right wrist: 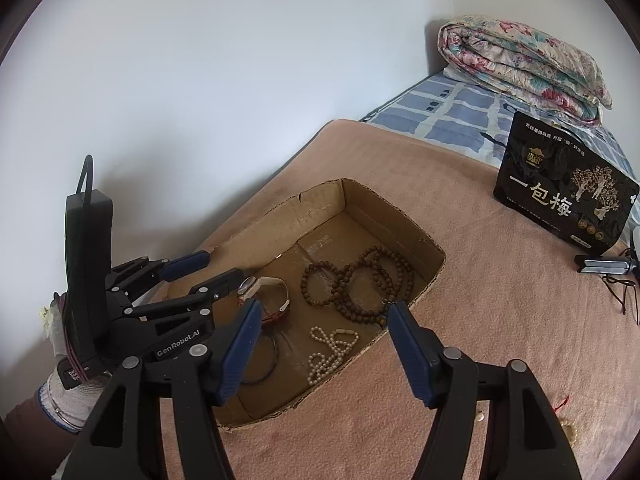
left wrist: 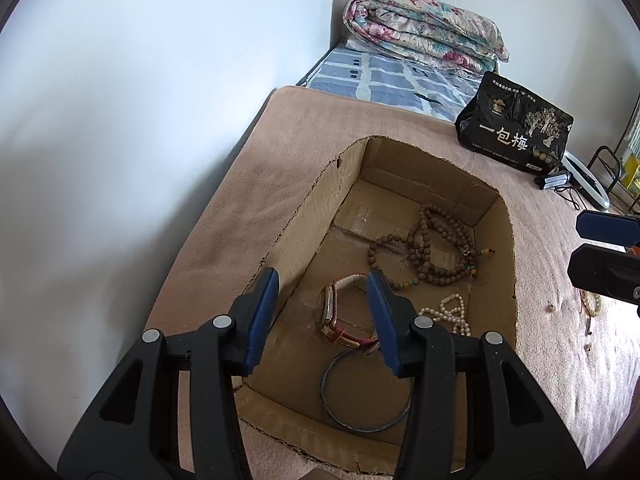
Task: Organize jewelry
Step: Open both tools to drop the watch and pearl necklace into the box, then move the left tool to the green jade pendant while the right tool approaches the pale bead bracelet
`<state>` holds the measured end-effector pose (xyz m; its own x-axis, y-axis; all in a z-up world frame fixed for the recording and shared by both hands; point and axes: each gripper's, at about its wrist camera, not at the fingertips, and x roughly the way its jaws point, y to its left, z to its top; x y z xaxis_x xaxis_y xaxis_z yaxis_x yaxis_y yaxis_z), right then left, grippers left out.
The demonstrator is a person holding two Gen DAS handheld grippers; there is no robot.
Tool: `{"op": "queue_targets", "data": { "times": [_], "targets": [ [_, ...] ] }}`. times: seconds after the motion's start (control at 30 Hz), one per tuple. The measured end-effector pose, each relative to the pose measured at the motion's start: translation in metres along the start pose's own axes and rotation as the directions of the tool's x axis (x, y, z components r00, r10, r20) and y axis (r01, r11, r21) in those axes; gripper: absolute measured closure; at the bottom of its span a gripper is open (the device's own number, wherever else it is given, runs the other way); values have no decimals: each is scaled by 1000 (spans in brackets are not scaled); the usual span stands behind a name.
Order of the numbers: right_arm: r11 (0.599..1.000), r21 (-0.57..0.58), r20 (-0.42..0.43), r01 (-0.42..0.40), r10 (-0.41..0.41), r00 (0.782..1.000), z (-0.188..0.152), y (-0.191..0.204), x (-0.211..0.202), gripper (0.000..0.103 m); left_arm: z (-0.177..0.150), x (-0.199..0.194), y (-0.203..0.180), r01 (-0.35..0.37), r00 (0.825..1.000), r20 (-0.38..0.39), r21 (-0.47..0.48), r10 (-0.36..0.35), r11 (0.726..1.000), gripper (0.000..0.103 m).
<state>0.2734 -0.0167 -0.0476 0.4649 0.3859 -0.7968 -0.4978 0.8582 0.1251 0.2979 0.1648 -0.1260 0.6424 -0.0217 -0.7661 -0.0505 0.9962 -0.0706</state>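
So, both sets of jaws wide apart, gripping nothing: left gripper (left wrist: 326, 312) over the cardboard box (left wrist: 312, 200), right gripper (right wrist: 322, 344) beside it. Watch (left wrist: 334, 314), wooden beads (left wrist: 436, 240), pearls (left wrist: 452, 314), bangle (left wrist: 366, 390) inside the box on the bed (right wrist: 500, 300).

One cardboard box (right wrist: 362, 200) at frame centre holds four pieces: one wristwatch (right wrist: 264, 292), one dark bangle (left wrist: 366, 390), one wooden bead strand (right wrist: 360, 284) and one pearl strand (right wrist: 330, 350); one black pouch (right wrist: 564, 200) stands upper right.
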Motion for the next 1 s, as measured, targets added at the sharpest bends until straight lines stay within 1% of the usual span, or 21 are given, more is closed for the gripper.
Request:
{"op": "queue_targets", "data": {
  "times": [0.07,0.2,0.37,0.57,0.63,0.73,0.87,0.93,1.0],
  "targets": [
    [1000,1,1,6,-6,1000,-1,-1,-2,27,0,-1,0,0,1000,0,1,0,1000,56],
    [1000,-2,6,19,-19,1000,-4,-1,-6,24,0,-6,-3,-8,1000,6,12,8,1000,56],
    [999,-14,26,41,-40,999,-7,-1,-17,19,-2,-19,-9,-14,1000,25,23,13,1000,56],
    [997,-29,64,76,-74,995,-16,-3,-36,6,-4,-37,-17,-14,998,55,35,12,999,56],
    [995,-26,77,98,-96,992,-21,-8,-43,0,-5,-43,-22,-13,998,66,44,10,999,56],
    [992,-18,89,128,-126,988,-29,-18,-54,0,-7,-50,-30,-5,997,76,51,1,999,56],
    [987,4,88,160,-159,983,-41,-40,-68,0,-10,-59,-44,26,997,75,61,-31,998,55],
    [984,18,89,178,-179,980,-47,-52,-75,0,-12,-62,-54,36,996,82,75,-43,997,45],
    [980,36,93,194,-197,976,-54,-66,-85,0,-15,-65,-65,49,995,87,94,-57,994,43]
  ]
}}
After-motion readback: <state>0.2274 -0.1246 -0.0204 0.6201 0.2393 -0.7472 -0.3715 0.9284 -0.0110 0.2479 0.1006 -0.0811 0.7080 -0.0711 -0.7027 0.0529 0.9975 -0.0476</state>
